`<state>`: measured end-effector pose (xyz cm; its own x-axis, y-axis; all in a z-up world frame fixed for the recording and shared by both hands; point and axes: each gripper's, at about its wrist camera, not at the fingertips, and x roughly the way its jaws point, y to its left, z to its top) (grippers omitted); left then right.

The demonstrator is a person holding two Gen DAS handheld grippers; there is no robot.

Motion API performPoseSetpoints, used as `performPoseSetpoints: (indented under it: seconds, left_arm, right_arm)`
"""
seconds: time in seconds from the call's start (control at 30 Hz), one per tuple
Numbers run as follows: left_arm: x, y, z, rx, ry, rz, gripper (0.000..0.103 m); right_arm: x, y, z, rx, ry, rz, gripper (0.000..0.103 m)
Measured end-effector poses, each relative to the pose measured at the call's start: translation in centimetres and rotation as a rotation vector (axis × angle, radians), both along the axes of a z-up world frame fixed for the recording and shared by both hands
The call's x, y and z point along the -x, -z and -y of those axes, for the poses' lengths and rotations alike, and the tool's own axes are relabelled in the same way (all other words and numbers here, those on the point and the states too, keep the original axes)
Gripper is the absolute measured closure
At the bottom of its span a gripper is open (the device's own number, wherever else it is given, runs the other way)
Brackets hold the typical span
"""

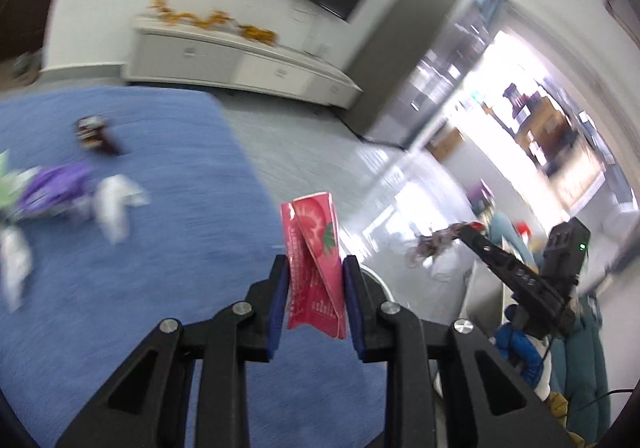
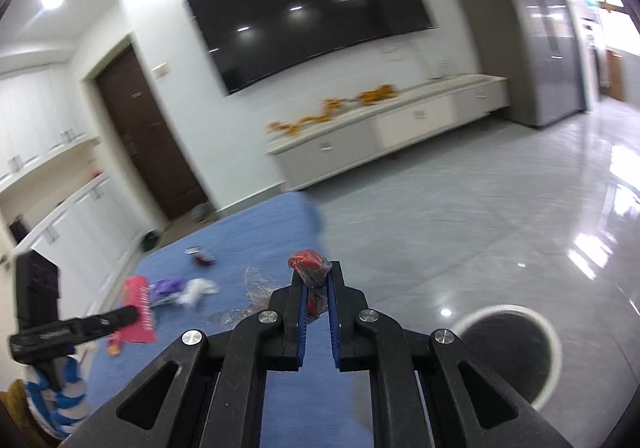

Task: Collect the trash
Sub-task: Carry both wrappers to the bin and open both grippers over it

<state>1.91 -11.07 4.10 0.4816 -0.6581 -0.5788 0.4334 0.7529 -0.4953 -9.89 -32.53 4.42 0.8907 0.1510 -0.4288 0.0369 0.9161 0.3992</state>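
My left gripper is shut on a pink strawberry-print wrapper, which stands upright between the blue pads, raised over the blue cloth surface. In the right wrist view that gripper and its pink wrapper show at the left. My right gripper is shut on a crumpled clear wrapper with red inside. The left wrist view shows it at the right with the crumpled wrapper hanging from its tip. A round bin with a white rim stands on the floor, low on the right.
More litter lies on the blue surface: a purple wrapper, a white tissue, a dark wrapper and clear plastic. Glossy grey floor tiles stretch beyond, to a white TV cabinet along the far wall.
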Motion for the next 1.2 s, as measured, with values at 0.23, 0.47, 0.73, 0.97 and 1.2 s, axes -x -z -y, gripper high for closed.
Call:
performPoseSetpoints:
  seconds: [0.23,0.47,0.73,0.97,1.2]
  left_arm:
    - [-2.9,0.7,14.2,-0.069,0.206,-0.020,0.077]
    - [-4.8,4.0,25.7,-0.115,0.333,-0.075,0.076]
    - [-7.3,8.5,33.5,-0.123,0.372,-0.158,0.050]
    - [-7.7,9.7,34.5,-0.123,0.371,-0.174,0.045]
    - [-6.0,7.5,32.5,-0.138,0.348,-0.072,0.045]
  right_arm:
    - [1.3,4.5,7.8,-0.039,0.202,-0.093,0.094]
    - [1.0,9.8,12.9,-0.097,0.303,-0.183,0.094]
    - [-0.2,14.1,15.5,-0.132,0.342,-0.255,0.092]
    - [-0.7,15.4,16.6,-0.137,0.371,-0.290,0.071]
    - [0.6,13.8,16.9,-0.118,0.413,-0.260,0.068]
